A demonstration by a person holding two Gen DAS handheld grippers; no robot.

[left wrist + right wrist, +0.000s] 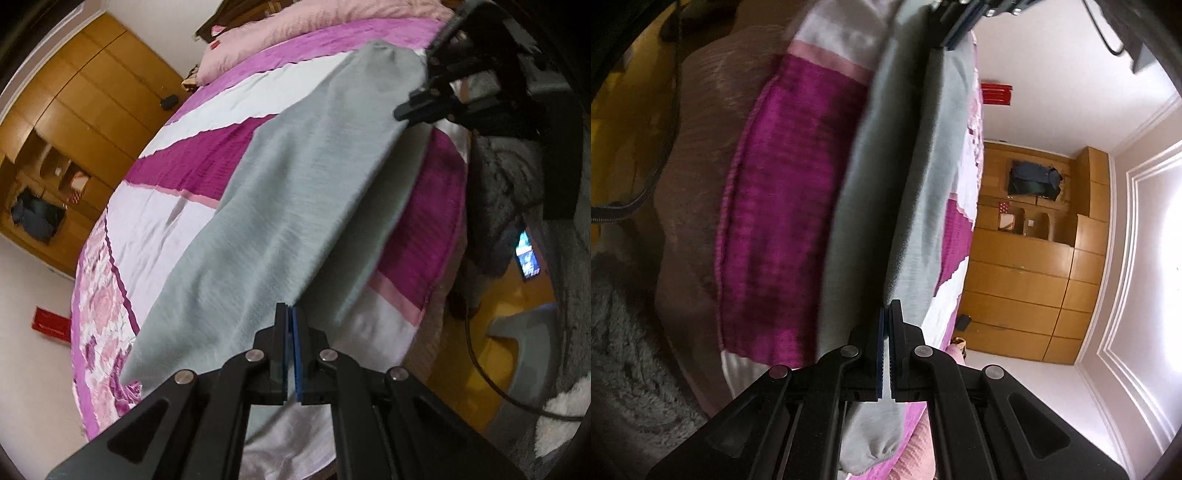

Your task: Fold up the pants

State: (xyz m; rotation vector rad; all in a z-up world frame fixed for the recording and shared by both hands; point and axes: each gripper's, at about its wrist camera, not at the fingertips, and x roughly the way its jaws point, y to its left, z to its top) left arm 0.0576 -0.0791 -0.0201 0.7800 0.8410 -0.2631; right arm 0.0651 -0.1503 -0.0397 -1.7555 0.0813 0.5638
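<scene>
Left gripper (290, 314): we find its jaws pressed together on the near edge of the grey pants (295, 192), with cloth caught between the blue pads.

Right gripper (888, 310): we find its jaws likewise pressed together and pinching an edge of the grey pants (923, 177); in the left wrist view this same gripper (402, 110) shows at the far end of the garment, by the bed's right edge.

Grey pants: we note the cloth stretched in a long band between the two grippers, lifted along the held edge; a folded-under layer hangs beneath it toward the bed's right edge, while the opposite side drapes down onto the bedspread.

Bedspread (177, 155): we record magenta, white and pink panels with a floral strip along the left edge; it carries the pants diagonally, from the near end toward the far right corner.

Pillows (332, 29): pink, at the far end of the bed, beyond the pants.

Wardrobe (74, 92): wooden, against the far wall, well apart from the bed; open niches hold small items and a dark bag.

Red box (51, 323): on the pale floor, off the bed's left edge.

Image quality: the right wrist view is blurred, so we cannot make out finer cloth detail there.
</scene>
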